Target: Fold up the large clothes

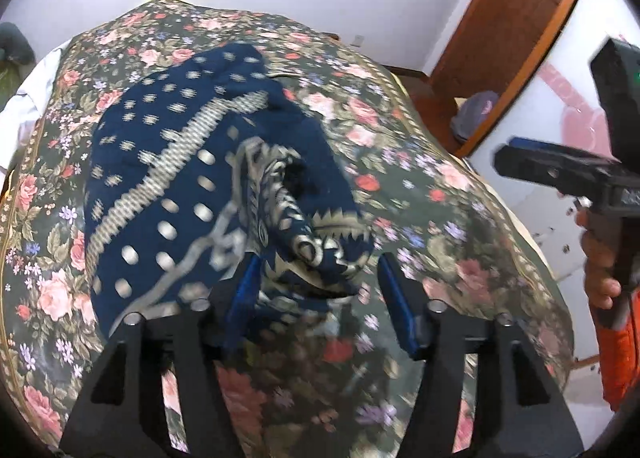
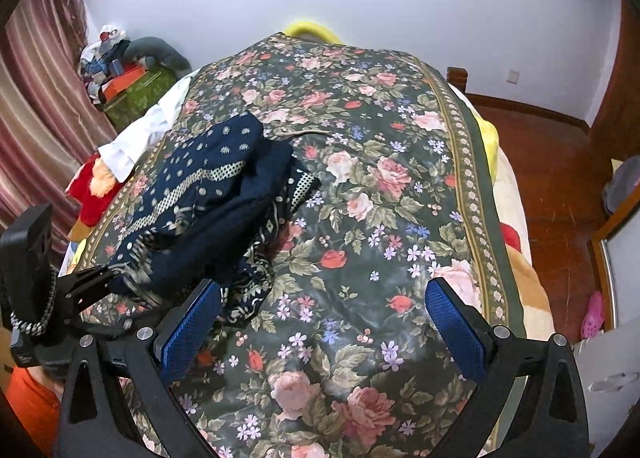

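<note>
A navy garment (image 1: pixel 192 178) with silver dots and patterned bands lies crumpled on the floral bedspread (image 1: pixel 420 186). My left gripper (image 1: pixel 320 298) is open, its blue pads on either side of the garment's near bunched edge. In the right wrist view the garment (image 2: pixel 208 198) lies at the left of the bed and the left gripper (image 2: pixel 96 278) reaches into it from the left. My right gripper (image 2: pixel 324 330) is open and empty over the bare bedspread (image 2: pixel 380 218), right of the garment. It also shows at the right edge of the left wrist view (image 1: pixel 520 162).
A white cloth (image 2: pixel 140 138) and a red item (image 2: pixel 92 186) hang at the bed's left edge. Clutter (image 2: pixel 116 70) is piled by the curtain. A wooden door (image 1: pixel 512 18) and a red-brown floor (image 2: pixel 560 178) are to the right. A pink shoe (image 2: pixel 594 316) lies on the floor.
</note>
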